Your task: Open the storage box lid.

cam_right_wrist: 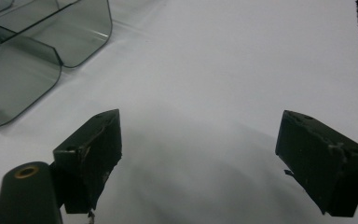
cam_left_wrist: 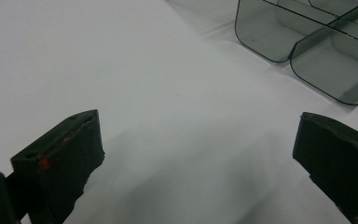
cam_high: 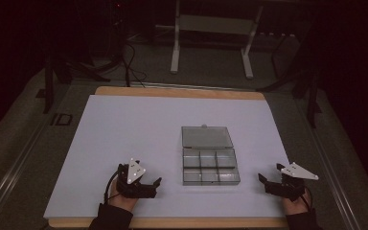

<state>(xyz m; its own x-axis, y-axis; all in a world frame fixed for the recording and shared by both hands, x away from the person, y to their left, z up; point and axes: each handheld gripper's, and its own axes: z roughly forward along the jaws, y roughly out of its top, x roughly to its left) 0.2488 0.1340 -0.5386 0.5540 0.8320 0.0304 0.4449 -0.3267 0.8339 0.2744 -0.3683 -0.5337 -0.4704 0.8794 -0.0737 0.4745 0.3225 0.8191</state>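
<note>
A white sheet covers the surface (cam_high: 124, 143), wooden edges showing at its near and far sides. On it, right of centre and toward the near side, lies a clear compartment box (cam_high: 211, 166). Its lid (cam_high: 206, 136) is swung open and lies flat on the far side, and the tray of six compartments, all apparently empty, faces up on the near side. The box's long axis, lid included, runs near to far.

The left claw (cam_high: 154, 187) rests at the near edge, left of the box, its jaws spread wide with nothing between them. The right claw (cam_high: 263, 181) rests at the near edge on the box's right, likewise spread and empty. Each points inward, so the box sits between them. I judge the right claw slightly nearer to the tray's near right corner than the left claw is to its near left corner, though the gap is close to even.

The left gripper view shows the rounded corners of the box (cam_left_wrist: 307, 46) up and to the right of the left claw (cam_left_wrist: 198, 154); the right gripper view shows the box (cam_right_wrist: 37, 51) up and to the left of the right claw (cam_right_wrist: 198, 154). Only the high view takes in the lid and the compartment grid.
</note>
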